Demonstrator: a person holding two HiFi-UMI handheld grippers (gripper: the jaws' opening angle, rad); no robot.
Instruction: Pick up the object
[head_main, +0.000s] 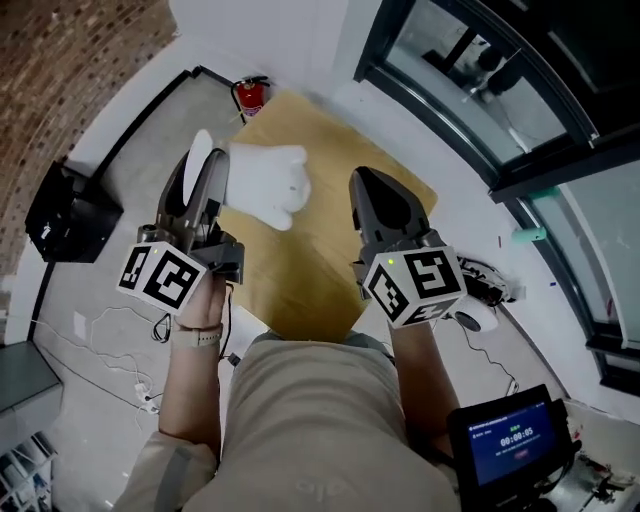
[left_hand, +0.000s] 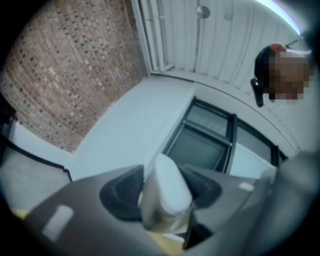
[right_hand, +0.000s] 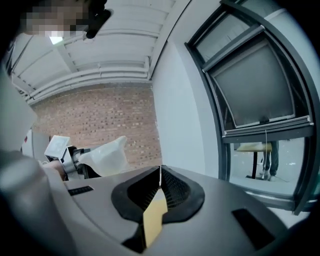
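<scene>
Left gripper (head_main: 207, 160) is pinched on a narrow end of the white, soft, lumpy plush object (head_main: 268, 185). That end likely suits the jaws. The bulk hangs free over the far left corner of the tan wooden table (head_main: 320, 280) — apparently lifted clear. Right gripper (right_hand: 160, 172) is pressed together, empty — idle near the right edge.

Below you, the tan wooden worktop (head_main: 310, 270) sits cornerwise on the pale floor (head_main: 110, 290); a red fire extinguisher (head_main: 250, 95) and a black case (head_main: 70, 215) stand on that floor.
</scene>
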